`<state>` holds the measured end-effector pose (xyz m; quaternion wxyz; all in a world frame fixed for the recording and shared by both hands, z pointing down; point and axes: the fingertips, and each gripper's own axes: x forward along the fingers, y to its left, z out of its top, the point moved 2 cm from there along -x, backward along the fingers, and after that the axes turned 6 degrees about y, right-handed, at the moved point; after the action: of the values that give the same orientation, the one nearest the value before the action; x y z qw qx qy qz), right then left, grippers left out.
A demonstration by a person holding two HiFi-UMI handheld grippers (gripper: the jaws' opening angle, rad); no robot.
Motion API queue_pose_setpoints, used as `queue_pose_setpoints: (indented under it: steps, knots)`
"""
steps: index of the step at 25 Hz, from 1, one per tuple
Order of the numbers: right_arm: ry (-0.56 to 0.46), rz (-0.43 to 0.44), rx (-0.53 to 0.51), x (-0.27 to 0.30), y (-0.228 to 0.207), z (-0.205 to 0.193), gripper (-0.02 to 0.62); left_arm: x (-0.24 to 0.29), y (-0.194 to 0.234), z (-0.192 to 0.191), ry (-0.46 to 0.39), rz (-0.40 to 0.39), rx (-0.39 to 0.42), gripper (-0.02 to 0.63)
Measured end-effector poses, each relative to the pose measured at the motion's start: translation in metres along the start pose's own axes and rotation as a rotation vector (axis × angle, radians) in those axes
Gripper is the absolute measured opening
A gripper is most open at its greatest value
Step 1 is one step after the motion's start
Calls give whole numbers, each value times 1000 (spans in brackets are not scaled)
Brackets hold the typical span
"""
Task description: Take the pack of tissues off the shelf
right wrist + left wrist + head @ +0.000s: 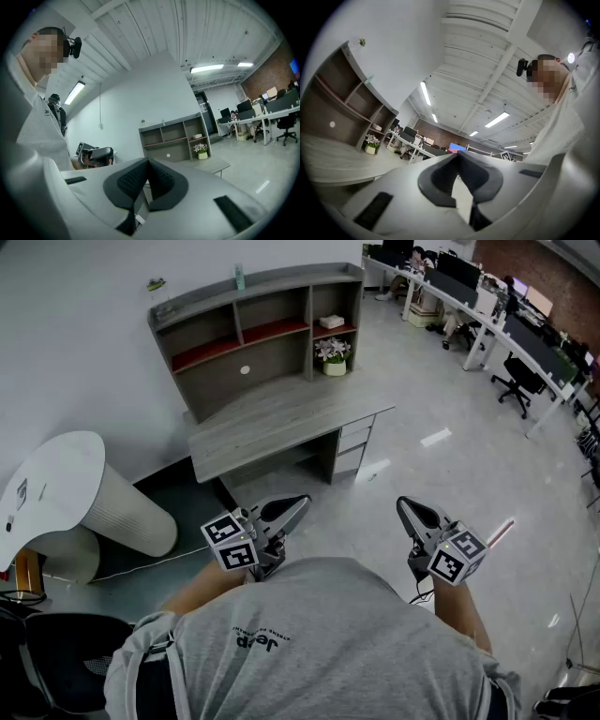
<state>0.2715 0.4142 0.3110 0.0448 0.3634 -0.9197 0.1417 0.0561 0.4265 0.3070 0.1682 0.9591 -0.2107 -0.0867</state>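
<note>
Bright, even light is given by ceiling strip lights [425, 93]; glare patches are seen on the floor [436, 437]. Both gripper views are fisheye-warped, corners blacked out, near foreground soft.

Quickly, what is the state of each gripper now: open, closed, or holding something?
Left gripper: closed, holding nothing.
Right gripper: closed, holding nothing.

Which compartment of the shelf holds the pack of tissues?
The upper right compartment, directly above the flower pot. The pack of tissues lies there; the upper middle compartment and upper left compartment look empty.
</note>
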Motion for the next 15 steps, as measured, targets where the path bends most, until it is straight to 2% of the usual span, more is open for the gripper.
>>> queue_pose_setpoints:
  steps: [15]
  knots:
    - [-17, 8, 23, -8, 2, 4, 14, 1, -2, -8, 2, 5, -22, 28]
